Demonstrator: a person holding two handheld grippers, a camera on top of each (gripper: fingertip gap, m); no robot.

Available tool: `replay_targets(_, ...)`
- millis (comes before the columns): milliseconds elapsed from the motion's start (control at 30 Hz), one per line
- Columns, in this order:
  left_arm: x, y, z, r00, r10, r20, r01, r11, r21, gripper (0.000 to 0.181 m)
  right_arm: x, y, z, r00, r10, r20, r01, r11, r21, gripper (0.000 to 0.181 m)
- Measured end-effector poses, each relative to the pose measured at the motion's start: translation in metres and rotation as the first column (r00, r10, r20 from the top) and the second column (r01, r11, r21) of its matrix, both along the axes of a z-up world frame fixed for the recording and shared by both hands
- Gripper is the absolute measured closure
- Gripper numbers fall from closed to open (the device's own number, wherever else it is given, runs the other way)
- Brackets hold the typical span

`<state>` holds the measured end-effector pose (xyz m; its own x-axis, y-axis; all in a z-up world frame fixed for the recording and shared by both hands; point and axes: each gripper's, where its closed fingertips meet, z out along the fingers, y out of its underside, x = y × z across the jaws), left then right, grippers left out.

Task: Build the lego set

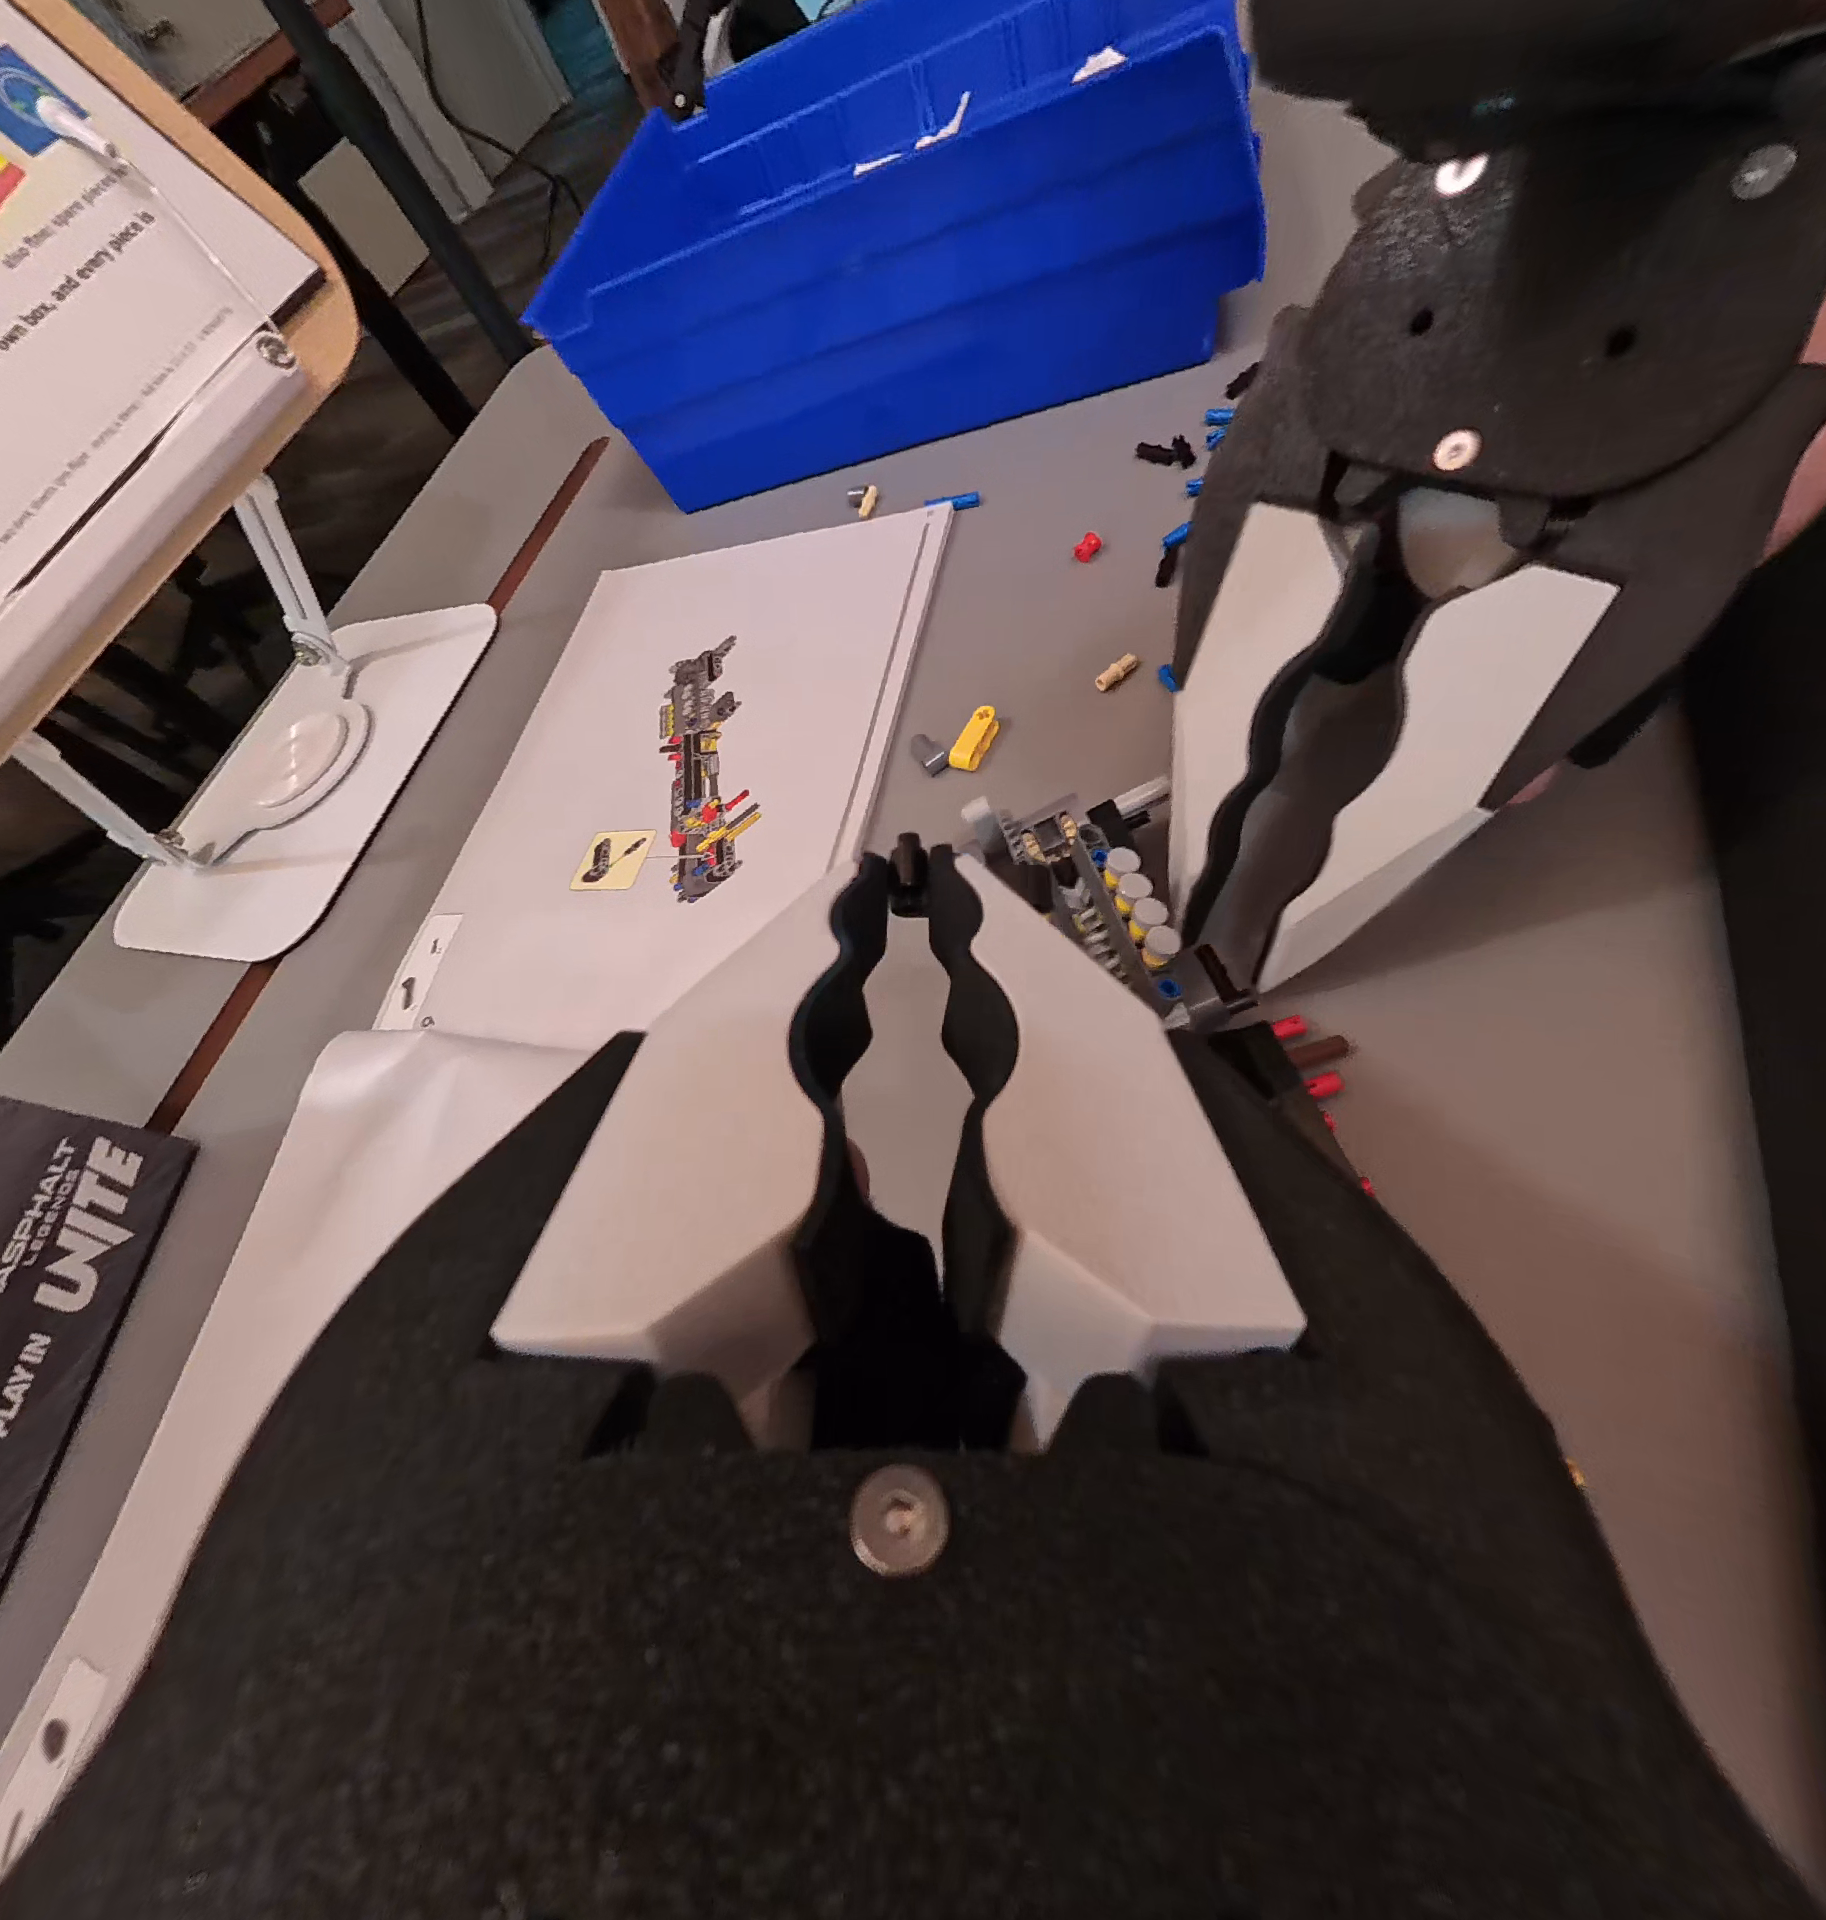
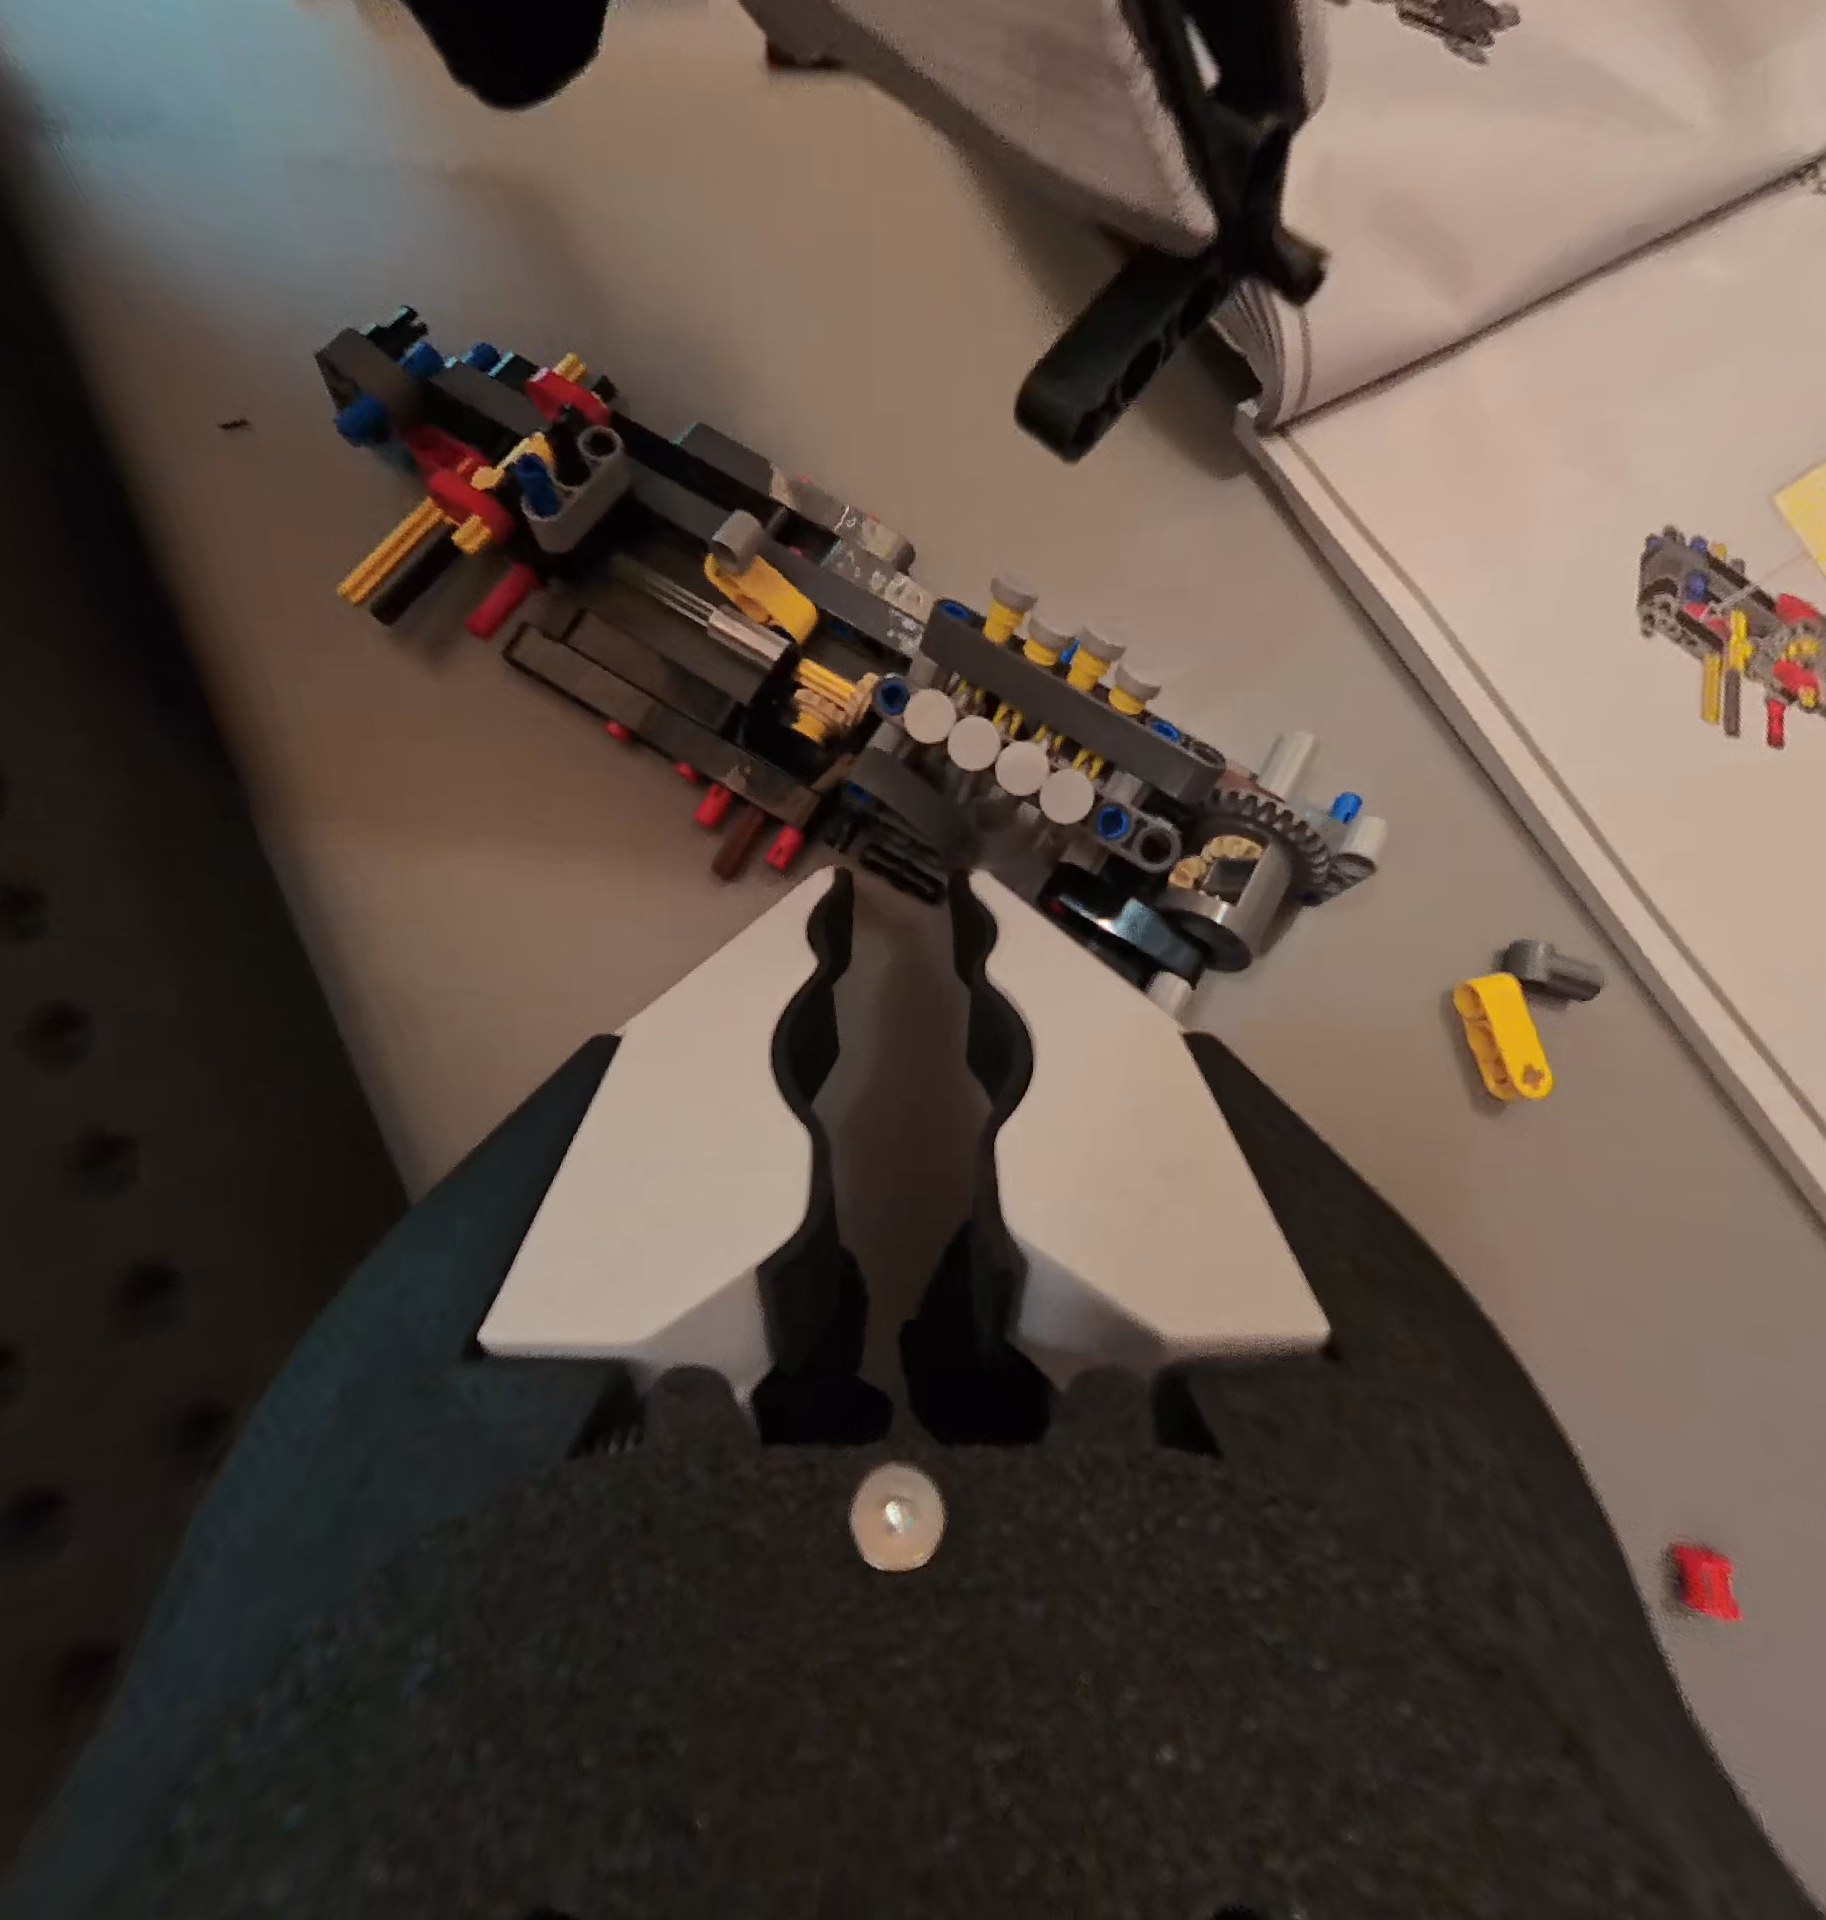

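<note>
We carry a black beam [image 2: 1127,358] toward the chassis.

Left gripper [image 1: 904,868] pinches it; the chassis [image 2: 836,644] lies lengthwise beneath, right gripper [image 2: 898,883] narrow, steadying its near edge.

Print on black leaflet [image 1: 47,1278] & stand-held sheet [image 1: 88,301] (legible, not copied)

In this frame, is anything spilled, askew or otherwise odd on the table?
Nothing looks damaged. Loose pieces lie scattered on the table between the blue bin and the model: a yellow beam, a red connector, blue pins. Ordinary mid-build clutter.
</note>
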<state>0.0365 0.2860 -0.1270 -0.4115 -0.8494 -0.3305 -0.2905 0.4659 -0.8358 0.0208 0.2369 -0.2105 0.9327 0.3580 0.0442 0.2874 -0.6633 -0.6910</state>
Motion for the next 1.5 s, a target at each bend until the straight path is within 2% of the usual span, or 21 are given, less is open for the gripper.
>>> replay_targets(100, -0.001, -0.003, -0.002, 1.0, -0.011, -0.007, 0.011, 1.0, 0.007, 0.175, -0.001, 0.002, -0.003, 0.998, 0.068, -0.013, -0.068, 0.998, -0.002, 0.164)
replay_targets(167, -0.001, -0.002, -0.002, 1.0, -0.013, -0.01, 0.013, 1.0, 0.004, 0.175, -0.004, 0.001, -0.002, 0.991, 0.108, -0.074, -0.11, 0.994, -0.018, 0.166)
replay_targets(233, -0.001, -0.001, -0.002, 1.0, -0.012, -0.015, 0.012, 1.0, -0.003, 0.175, -0.008, -0.003, -0.003, 0.98, 0.156, -0.121, -0.163, 0.985, -0.047, 0.176)
replay_targets(300, -0.001, 0.001, -0.002, 1.0, -0.008, -0.013, 0.008, 1.0, -0.003, 0.174, -0.012, -0.007, -0.002, 0.97, 0.196, -0.147, -0.206, 0.977, -0.053, 0.177)
replay_targets(500, -0.002, 0.001, -0.004, 1.0, -0.011, -0.021, 0.011, 1.0, -0.001, 0.174, -0.008, -0.011, -0.001, 0.972, 0.209, -0.111, -0.217, 0.974, -0.069, 0.178)
replay_targets(567, -0.002, 0.0, -0.004, 1.0, -0.017, -0.021, 0.017, 1.0, -0.002, 0.175, -0.006, -0.019, 0.008, 0.97, 0.231, -0.076, -0.236, 0.969, -0.076, 0.178)
replay_targets(667, -0.003, -0.002, -0.003, 0.999, -0.025, -0.022, 0.025, 1.0, -0.008, 0.175, 0.019, -0.045, 0.019, 0.969, 0.241, 0.057, -0.223, 0.948, -0.226, 0.178)
replay_targets(733, -0.002, -0.004, -0.005, 0.999, -0.029, -0.027, 0.029, 1.0, -0.008, 0.175, 0.046, -0.071, 0.024, 0.949, 0.256, 0.182, -0.172, 0.909, -0.38, 0.178)
replay_targets(800, -0.002, -0.006, -0.007, 0.999, -0.035, -0.032, 0.035, 0.999, -0.005, 0.175, 0.075, -0.098, 0.028, 0.917, 0.29, 0.273, -0.1, 0.831, -0.547, 0.178)
replay_targets(867, -0.003, -0.009, -0.01, 0.998, -0.042, -0.04, 0.042, 0.999, -0.002, 0.175, 0.1, -0.124, 0.027, 0.887, 0.328, 0.324, -0.011, 0.718, -0.696, 0.178)
replay_targets(933, -0.003, -0.009, -0.012, 0.998, -0.043, -0.044, 0.043, 0.999, 0.008, 0.175, 0.117, -0.153, 0.023, 0.878, 0.354, 0.321, 0.067, 0.575, -0.816, 0.178)
replay_targets(1000, -0.003, -0.009, -0.012, 0.998, -0.042, -0.043, 0.042, 0.999, 0.015, 0.174, 0.131, -0.181, 0.02, 0.874, 0.369, 0.317, 0.133, 0.446, -0.885, 0.178)
replay_targets(1067, -0.003, -0.009, -0.01, 0.999, -0.04, -0.037, 0.04, 0.999, 0.017, 0.175, 0.144, -0.201, 0.018, 0.869, 0.365, 0.333, 0.197, 0.363, -0.911, 0.178)
replay_targets(1333, -0.003, -0.011, -0.01, 0.999, -0.042, -0.032, 0.043, 0.998, 0.035, 0.175, 0.165, -0.224, 0.01, 0.847, 0.357, 0.394, 0.309, 0.273, -0.911, 0.177)
replay_targets(1500, -0.003, -0.011, -0.01, 0.999, -0.042, -0.028, 0.044, 0.998, 0.048, 0.175, 0.164, -0.221, 0.009, 0.848, 0.356, 0.393, 0.308, 0.273, -0.911, 0.177)
